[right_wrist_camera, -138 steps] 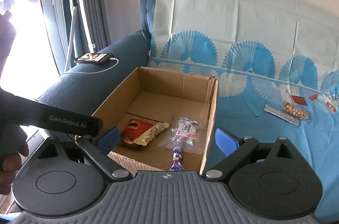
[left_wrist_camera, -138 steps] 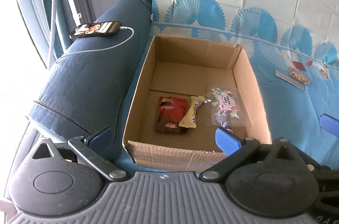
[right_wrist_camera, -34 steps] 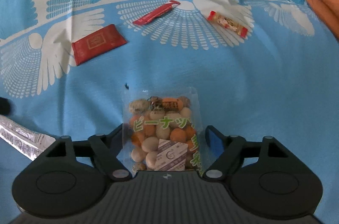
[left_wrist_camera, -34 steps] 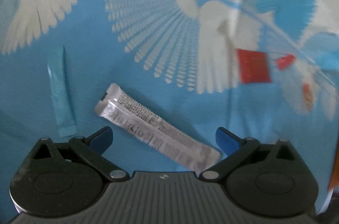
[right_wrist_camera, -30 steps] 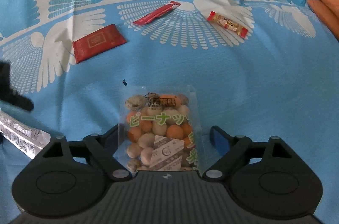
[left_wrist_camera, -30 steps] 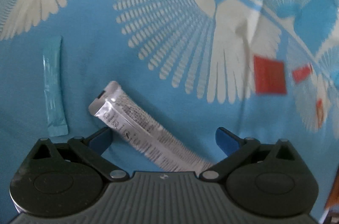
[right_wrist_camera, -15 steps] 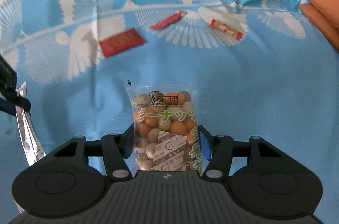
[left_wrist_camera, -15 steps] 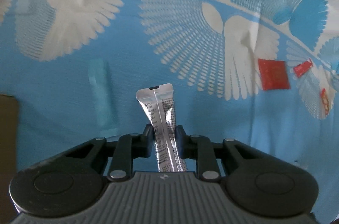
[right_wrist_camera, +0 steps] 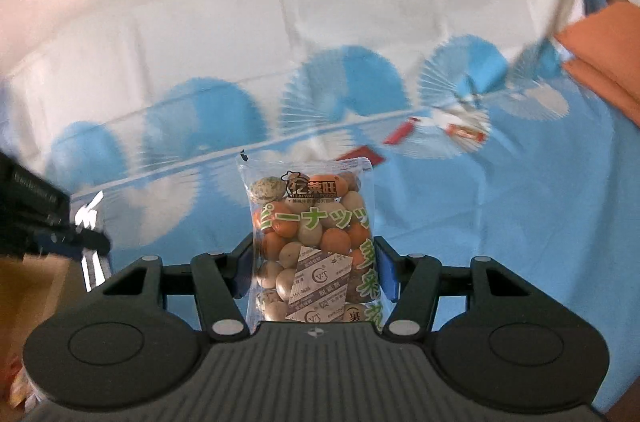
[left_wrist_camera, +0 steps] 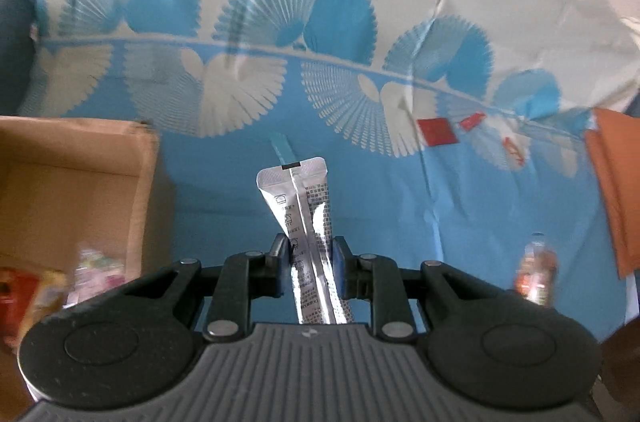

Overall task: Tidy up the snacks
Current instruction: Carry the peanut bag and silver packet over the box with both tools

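My left gripper (left_wrist_camera: pixel 308 250) is shut on a long silver stick packet (left_wrist_camera: pixel 302 206), held above the blue patterned cloth. The cardboard box (left_wrist_camera: pixel 144 178) is at the lower left of the left wrist view, with snacks (left_wrist_camera: pixel 92 266) inside. My right gripper (right_wrist_camera: pixel 316 262) is shut on a clear bag of coated peanuts (right_wrist_camera: pixel 312 234), lifted off the cloth. The left gripper with its silver packet shows at the left edge of the right wrist view (right_wrist_camera: pixel 86 238). The peanut bag appears blurred at the lower right of the left wrist view (left_wrist_camera: pixel 536 270).
A teal stick packet (left_wrist_camera: pixel 282 148) lies on the cloth beyond the silver one. A red square sachet (left_wrist_camera: pixel 437 131), a red stick (left_wrist_camera: pixel 472 120) and an orange candy bar (left_wrist_camera: pixel 514 150) lie further right. Orange cushions (left_wrist_camera: pixel 616 190) sit at the right edge.
Both grippers have lifted their packets off the cloth and swung left. The cardboard box has come into the left wrist view. The views now look more level, at the sofa back.
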{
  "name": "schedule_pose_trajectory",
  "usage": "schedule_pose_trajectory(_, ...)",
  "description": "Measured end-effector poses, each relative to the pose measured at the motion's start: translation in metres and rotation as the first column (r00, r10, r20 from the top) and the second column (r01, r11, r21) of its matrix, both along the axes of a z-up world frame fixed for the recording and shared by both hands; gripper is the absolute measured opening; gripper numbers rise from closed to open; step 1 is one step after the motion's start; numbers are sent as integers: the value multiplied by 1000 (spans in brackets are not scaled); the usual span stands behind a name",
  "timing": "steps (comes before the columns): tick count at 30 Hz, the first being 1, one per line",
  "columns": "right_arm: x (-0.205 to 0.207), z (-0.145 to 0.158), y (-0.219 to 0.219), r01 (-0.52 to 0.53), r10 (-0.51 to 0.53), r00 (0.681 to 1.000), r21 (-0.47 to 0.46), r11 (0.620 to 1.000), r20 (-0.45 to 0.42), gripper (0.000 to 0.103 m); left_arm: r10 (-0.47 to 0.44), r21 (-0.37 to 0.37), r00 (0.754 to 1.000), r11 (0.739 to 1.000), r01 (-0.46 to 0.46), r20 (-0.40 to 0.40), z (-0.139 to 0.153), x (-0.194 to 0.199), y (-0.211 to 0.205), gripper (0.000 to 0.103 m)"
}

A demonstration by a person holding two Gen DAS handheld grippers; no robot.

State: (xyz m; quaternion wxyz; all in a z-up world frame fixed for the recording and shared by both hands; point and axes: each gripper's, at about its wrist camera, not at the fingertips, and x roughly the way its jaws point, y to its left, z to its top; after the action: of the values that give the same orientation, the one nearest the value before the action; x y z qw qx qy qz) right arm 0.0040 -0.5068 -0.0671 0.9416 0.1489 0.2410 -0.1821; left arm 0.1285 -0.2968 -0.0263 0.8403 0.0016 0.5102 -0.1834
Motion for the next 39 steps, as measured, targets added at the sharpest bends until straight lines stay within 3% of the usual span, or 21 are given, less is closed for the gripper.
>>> schedule_pose_trajectory(7,-45,23,110,-200,200,979,7,980,-33,61,-36,-11,994,999,38,104,47,-68,104,25)
schedule_pose_trajectory(14,-73,40,213,-389,390,919,17,921,-64,61,26,-2,987,1000,-26,159,68,-121,215,25)
schedule_pose_trajectory(21,-89,45,285,-515,511,853,-13,857,-103,61,117,-23,978,993,-115,175,73,-160,299,25)
schedule_pose_trajectory(28,-100,58,313,-523,514,850,-74,849,-113,61,171,-91,971,983,-158,166,77,-174,336,25)
schedule_pose_trajectory(39,-104,64,328,-519,505,854,-118,847,-125,61,194,-146,966,975,-170,173,80,-179,354,25)
